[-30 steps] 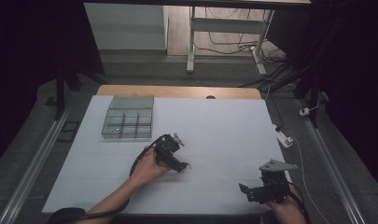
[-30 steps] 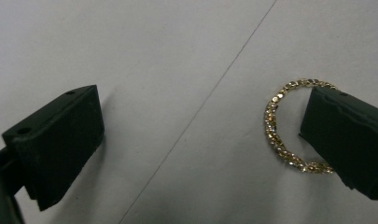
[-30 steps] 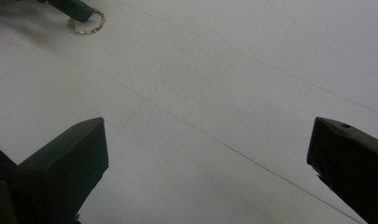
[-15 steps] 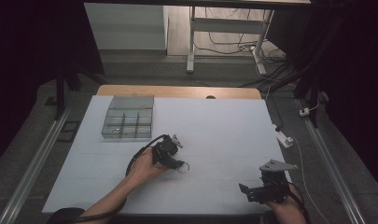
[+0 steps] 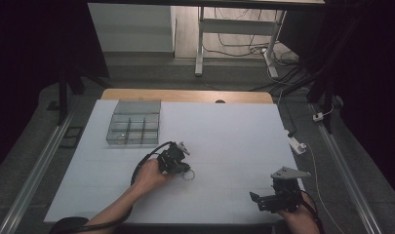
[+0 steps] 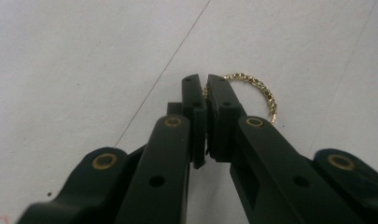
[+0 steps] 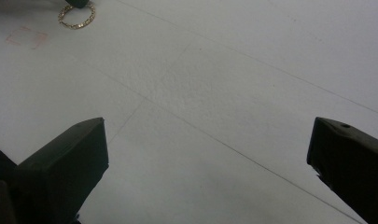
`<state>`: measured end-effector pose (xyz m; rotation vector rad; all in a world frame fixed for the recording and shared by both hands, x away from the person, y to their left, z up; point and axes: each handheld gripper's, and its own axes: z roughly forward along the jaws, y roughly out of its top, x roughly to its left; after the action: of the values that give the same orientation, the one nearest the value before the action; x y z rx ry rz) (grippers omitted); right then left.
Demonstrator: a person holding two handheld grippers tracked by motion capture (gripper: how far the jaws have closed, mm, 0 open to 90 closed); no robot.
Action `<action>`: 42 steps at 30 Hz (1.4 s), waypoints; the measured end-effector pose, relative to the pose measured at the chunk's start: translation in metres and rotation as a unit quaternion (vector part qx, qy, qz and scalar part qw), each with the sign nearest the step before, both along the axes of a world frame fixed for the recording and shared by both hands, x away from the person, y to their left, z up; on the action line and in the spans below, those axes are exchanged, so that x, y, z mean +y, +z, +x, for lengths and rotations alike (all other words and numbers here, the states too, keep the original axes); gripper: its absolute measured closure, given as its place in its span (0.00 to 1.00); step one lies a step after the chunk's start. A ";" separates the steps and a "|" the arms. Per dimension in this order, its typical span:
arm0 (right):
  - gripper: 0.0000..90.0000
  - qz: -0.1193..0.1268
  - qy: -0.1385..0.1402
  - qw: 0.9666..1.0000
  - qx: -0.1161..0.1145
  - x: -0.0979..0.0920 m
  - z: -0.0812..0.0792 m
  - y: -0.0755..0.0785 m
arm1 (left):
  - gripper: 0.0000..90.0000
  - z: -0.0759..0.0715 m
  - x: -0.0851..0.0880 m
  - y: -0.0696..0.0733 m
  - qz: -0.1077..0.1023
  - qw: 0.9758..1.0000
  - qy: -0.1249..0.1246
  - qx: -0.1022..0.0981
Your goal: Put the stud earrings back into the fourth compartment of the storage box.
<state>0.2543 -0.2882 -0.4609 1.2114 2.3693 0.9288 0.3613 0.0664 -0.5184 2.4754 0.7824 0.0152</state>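
A small gold chain loop (image 6: 256, 88) lies on the white table sheet (image 5: 234, 141). My left gripper (image 6: 205, 84) is shut on the loop's near side, and the rest of the chain curves out to the right of the jaws. From the high view, the left gripper (image 5: 184, 169) sits at mid-table with the chain loop (image 5: 188, 174) at its tips. My right gripper (image 5: 257, 200) rests near the front right edge, pointing left. Its jaws stand wide open with nothing between them (image 7: 207, 135). The chain loop (image 7: 77, 15) lies far ahead of it.
A clear plastic box (image 5: 134, 124) with several compartments stands at the back left of the sheet. A white power strip (image 5: 296, 144) and cables lie off the table's right edge. A faint red square mark (image 7: 25, 36) is on the sheet near the chain.
The left hand and gripper have shifted very slightly at the chain loop. The right gripper has stayed in place.
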 end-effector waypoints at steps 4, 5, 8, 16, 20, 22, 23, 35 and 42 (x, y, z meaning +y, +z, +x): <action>0.00 0.001 -0.001 1.000 0.000 0.000 0.000 0.000 | 0.96 0.004 0.002 0.000 -0.014 1.000 0.013 0.022; 0.00 0.004 -0.001 1.000 -0.002 0.000 0.000 0.000 | 0.96 0.004 0.002 0.000 -0.014 1.000 0.013 0.022; 0.00 0.007 -0.001 1.000 -0.003 -0.001 0.000 0.000 | 0.96 0.006 0.003 0.001 -0.013 0.999 0.015 0.027; 0.00 0.007 -0.001 1.000 -0.003 -0.001 0.000 0.000 | 0.96 0.011 0.020 0.015 -0.026 0.999 0.036 0.017; 0.00 0.008 -0.001 1.000 -0.002 -0.001 0.000 0.000 | 0.96 0.015 0.035 0.023 -0.030 0.998 0.054 0.011; 0.00 0.007 -0.001 1.000 -0.002 -0.001 0.000 0.000 | 0.96 0.017 0.045 0.027 -0.029 0.997 0.065 0.006; 0.00 0.008 -0.001 1.000 -0.003 -0.001 0.000 0.000 | 0.96 0.018 0.049 0.029 -0.029 0.997 0.071 0.003; 0.00 0.007 -0.001 1.000 -0.002 -0.001 0.000 0.000 | 0.96 0.025 0.098 0.044 -0.042 0.990 0.134 -0.012; 0.00 0.006 -0.001 1.000 -0.002 -0.001 0.000 0.000 | 0.96 0.029 0.127 0.047 -0.044 0.984 0.172 -0.019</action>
<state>0.2541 -0.2892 -0.4608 1.2154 2.3625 0.9458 0.3903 0.1932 -0.4710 2.2219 1.1599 0.1483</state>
